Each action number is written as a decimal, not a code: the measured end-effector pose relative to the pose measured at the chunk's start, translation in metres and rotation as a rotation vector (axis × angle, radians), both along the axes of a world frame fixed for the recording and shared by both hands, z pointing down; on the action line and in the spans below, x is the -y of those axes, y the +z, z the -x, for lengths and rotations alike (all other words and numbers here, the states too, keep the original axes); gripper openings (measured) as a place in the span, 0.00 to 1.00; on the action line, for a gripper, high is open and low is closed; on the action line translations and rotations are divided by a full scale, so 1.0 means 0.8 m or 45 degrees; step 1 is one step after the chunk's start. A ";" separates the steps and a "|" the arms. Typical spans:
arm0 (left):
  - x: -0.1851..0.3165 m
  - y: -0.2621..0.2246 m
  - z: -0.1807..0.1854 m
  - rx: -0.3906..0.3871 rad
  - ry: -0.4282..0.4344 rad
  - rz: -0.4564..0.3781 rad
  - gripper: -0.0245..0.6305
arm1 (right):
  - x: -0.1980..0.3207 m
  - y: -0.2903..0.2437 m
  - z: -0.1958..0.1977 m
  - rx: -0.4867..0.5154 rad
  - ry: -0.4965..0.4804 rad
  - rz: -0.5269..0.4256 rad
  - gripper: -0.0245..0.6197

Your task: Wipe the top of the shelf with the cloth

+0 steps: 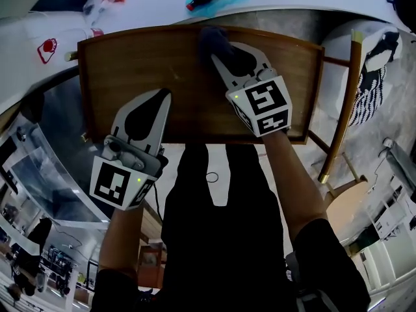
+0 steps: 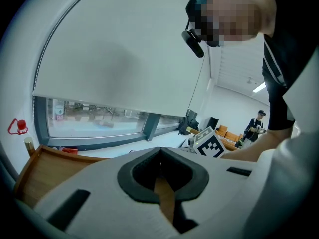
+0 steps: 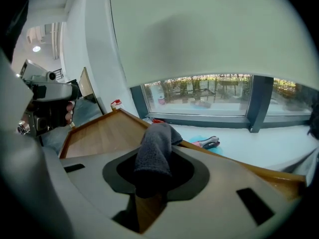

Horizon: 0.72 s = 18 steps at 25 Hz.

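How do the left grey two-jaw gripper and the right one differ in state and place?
The left gripper has its jaws together on nothing; the right gripper is shut on a dark grey cloth. The left one lies over the front half of the brown wooden shelf top; the right one reaches its far edge. Both point forward.

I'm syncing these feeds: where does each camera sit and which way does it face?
Head view: on the person's head, facing steeply down at the shelf top; forearms, left gripper and right gripper show.
Left gripper view: rides the left gripper, looking along its shut, empty jaws toward the window.
Right gripper view: rides the right gripper, along jaws shut on the cloth.
Both gripper views share shelf top and window.
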<state>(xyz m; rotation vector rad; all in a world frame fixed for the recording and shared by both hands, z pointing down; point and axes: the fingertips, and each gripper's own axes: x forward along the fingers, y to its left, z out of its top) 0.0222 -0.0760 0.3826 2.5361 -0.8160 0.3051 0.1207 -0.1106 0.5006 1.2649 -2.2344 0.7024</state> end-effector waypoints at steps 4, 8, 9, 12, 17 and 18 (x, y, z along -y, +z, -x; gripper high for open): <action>-0.004 -0.001 -0.022 0.012 0.035 0.005 0.07 | -0.010 0.000 -0.031 -0.015 0.049 0.012 0.20; -0.004 -0.003 -0.042 0.000 0.064 -0.025 0.07 | -0.020 0.000 -0.061 -0.027 0.096 0.019 0.20; -0.004 -0.003 -0.047 -0.002 0.072 -0.030 0.07 | -0.022 0.001 -0.068 -0.029 0.108 0.020 0.20; -0.008 -0.002 -0.060 -0.001 0.100 -0.029 0.07 | -0.029 0.001 -0.086 -0.036 0.144 0.022 0.20; -0.012 -0.004 -0.079 -0.002 0.133 -0.031 0.07 | -0.039 0.001 -0.110 -0.046 0.190 0.028 0.20; -0.012 -0.004 -0.082 -0.003 0.139 -0.031 0.07 | -0.041 0.001 -0.116 -0.049 0.199 0.030 0.20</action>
